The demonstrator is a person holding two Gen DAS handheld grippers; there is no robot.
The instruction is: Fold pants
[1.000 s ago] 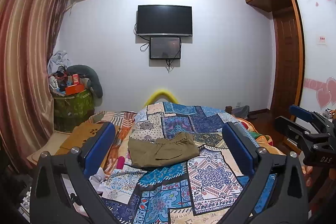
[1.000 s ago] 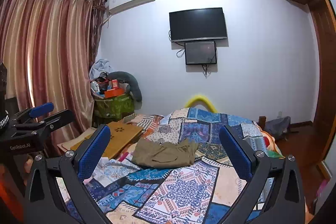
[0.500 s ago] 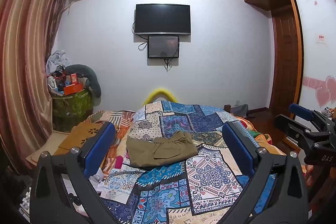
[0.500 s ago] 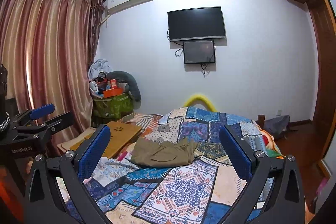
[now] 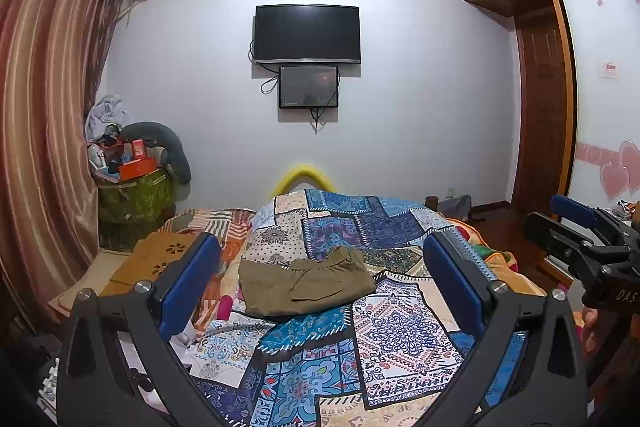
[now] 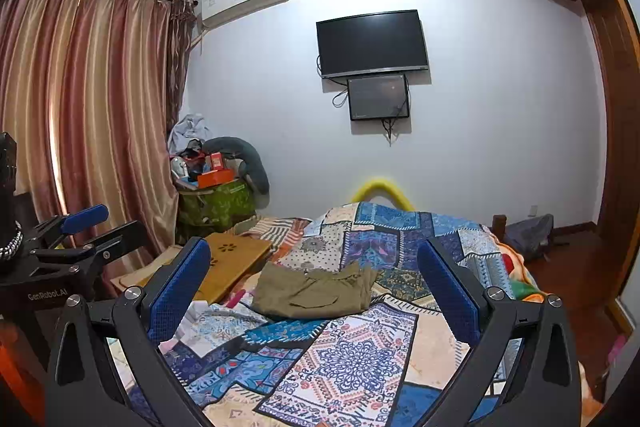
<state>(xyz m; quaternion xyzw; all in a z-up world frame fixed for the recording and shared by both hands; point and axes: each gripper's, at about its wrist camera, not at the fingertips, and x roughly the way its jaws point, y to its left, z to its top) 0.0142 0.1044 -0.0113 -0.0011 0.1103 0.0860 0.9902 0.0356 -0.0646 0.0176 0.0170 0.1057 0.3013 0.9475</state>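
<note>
On the patchwork quilt [image 5: 400,323] that covers the bed, the olive pants [image 5: 304,279] lie bunched in a rough, partly folded heap, near the middle of the bed and a little toward its left side. Seen from the right wrist camera the pants [image 6: 314,291] lie flat on the quilt [image 6: 352,359], with a waistband edge turned up at their far right corner.

Nearer than the pants, the left gripper [image 5: 320,279] hangs above the quilt with its blue pads [image 5: 188,283] spread wide and nothing between them. The right gripper [image 6: 316,287] is likewise spread wide and empty, its blue pads [image 6: 448,291] well apart from the cloth. Each gripper shows at the edge of the other's view: the right gripper [image 5: 592,247] at the far right edge, the left gripper [image 6: 76,239] at the left edge.

Left of the pants a tan wooden board [image 6: 232,263] rests on the bed edge. Beyond the bed, on the far wall, hang a dark television [image 5: 307,34] and a smaller screen [image 5: 309,87] just under it. Striped curtains [image 6: 80,115] fill the left side, and a cluttered green bin [image 6: 216,203] stands in the far left corner.
</note>
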